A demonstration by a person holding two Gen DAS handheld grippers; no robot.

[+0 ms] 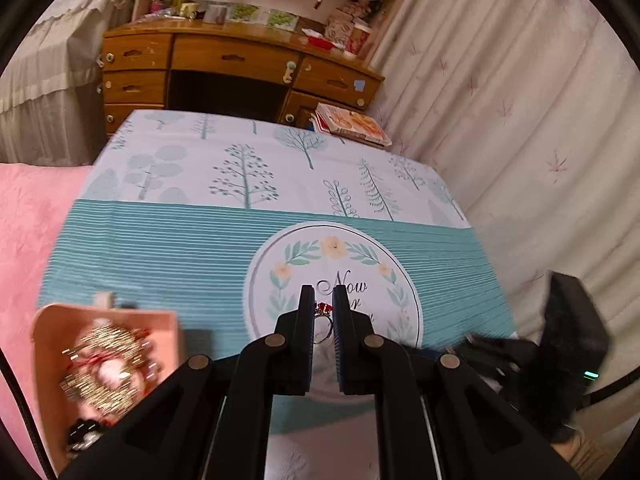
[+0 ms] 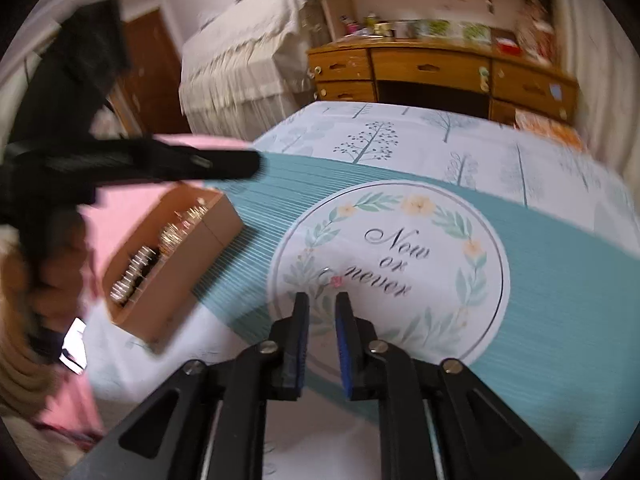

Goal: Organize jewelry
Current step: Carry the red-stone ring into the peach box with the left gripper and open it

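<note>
My left gripper (image 1: 323,295) is shut on a silver ring with red stones (image 1: 322,319), held between the pads above the table. The pink jewelry box (image 1: 108,356), full of gold and dark pieces, is at lower left of it; in the right wrist view the box (image 2: 176,264) stands left of the round print. My right gripper (image 2: 322,300) is open and empty, low over the table. A small ring with a pink stone (image 2: 331,278) lies on the cloth just beyond its fingertips. The left gripper (image 2: 224,166) shows there above the box.
The table wears a teal and white tree-print cloth (image 1: 200,248). A pink blanket (image 1: 28,240) lies at the left. A wooden desk (image 1: 240,68) stands behind, curtains (image 1: 520,120) at the right. Books (image 1: 352,124) sit at the far right corner.
</note>
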